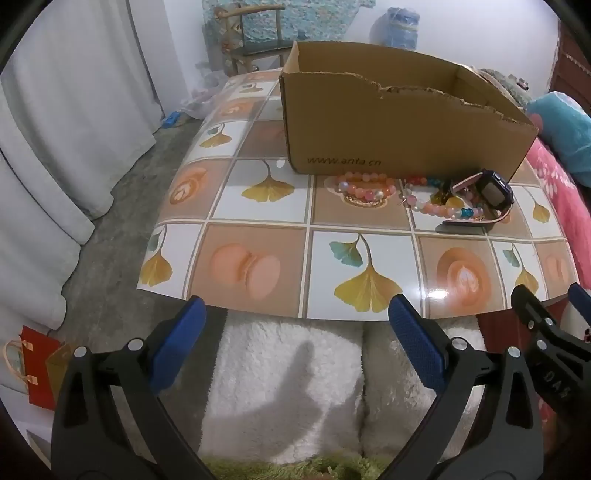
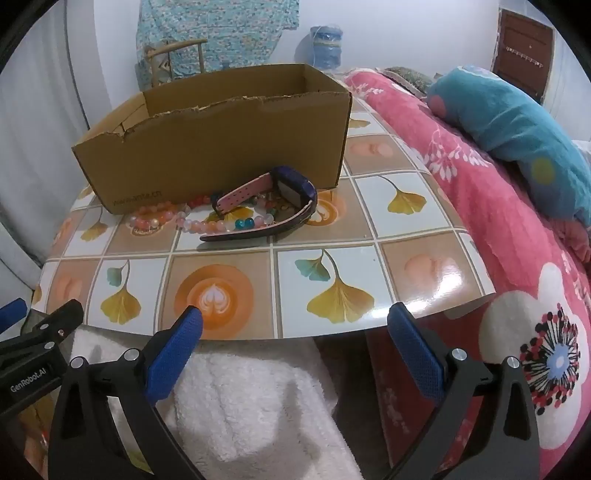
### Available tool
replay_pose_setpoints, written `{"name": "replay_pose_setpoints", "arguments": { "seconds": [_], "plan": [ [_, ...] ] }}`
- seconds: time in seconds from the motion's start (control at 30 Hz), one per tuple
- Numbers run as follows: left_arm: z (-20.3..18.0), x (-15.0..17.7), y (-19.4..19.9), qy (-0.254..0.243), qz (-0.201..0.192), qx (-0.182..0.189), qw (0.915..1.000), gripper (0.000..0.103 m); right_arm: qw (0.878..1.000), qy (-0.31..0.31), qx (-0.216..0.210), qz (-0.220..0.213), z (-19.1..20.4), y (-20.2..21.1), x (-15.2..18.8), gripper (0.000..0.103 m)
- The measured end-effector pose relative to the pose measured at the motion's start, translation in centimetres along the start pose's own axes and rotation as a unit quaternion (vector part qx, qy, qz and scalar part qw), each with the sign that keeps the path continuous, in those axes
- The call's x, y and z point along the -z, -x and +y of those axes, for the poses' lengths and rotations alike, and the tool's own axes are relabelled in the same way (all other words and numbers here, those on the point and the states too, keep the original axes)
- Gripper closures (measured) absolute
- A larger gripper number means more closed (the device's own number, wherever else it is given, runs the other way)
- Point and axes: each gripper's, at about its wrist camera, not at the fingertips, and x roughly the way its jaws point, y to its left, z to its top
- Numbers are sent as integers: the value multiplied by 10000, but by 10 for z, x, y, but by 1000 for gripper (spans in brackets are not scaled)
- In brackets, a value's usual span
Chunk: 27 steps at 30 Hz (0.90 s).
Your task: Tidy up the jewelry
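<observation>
A cardboard box (image 1: 399,125) with a torn front rim stands on the patterned table (image 1: 258,229); it also shows in the right wrist view (image 2: 221,147). In front of it lie a pink bead bracelet (image 1: 364,184), a mixed-colour bead bracelet (image 1: 439,206) and a purple watch with a pink strap (image 1: 491,195). The watch (image 2: 280,195) and the beads (image 2: 199,223) show in the right wrist view too. My left gripper (image 1: 295,317) is open and empty, short of the table's near edge. My right gripper (image 2: 295,325) is open and empty, also short of the near edge.
A pink floral quilt (image 2: 517,258) and a blue pillow (image 2: 517,122) lie right of the table. A white fluffy cloth (image 1: 288,387) lies below the grippers. White curtains (image 1: 55,147) hang left. A wooden chair (image 1: 255,33) stands behind the table. A red bag (image 1: 37,369) sits on the floor.
</observation>
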Motion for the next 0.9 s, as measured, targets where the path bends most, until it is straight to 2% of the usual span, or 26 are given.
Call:
{"name": "replay_pose_setpoints", "arguments": {
  "seconds": [0.27,0.3,0.9],
  "plan": [
    [-4,-8,-3,-80,96,111,9999,7,10000,91,31,-24,1,2,-2,5],
    [1,-1,2,84,-10,50,10000,7,9999,100,33,-27,1,2,-3,5],
    [6,4,0,120,18,61,9999,7,9996,263,80,-16,14,6,3,5]
  ]
}}
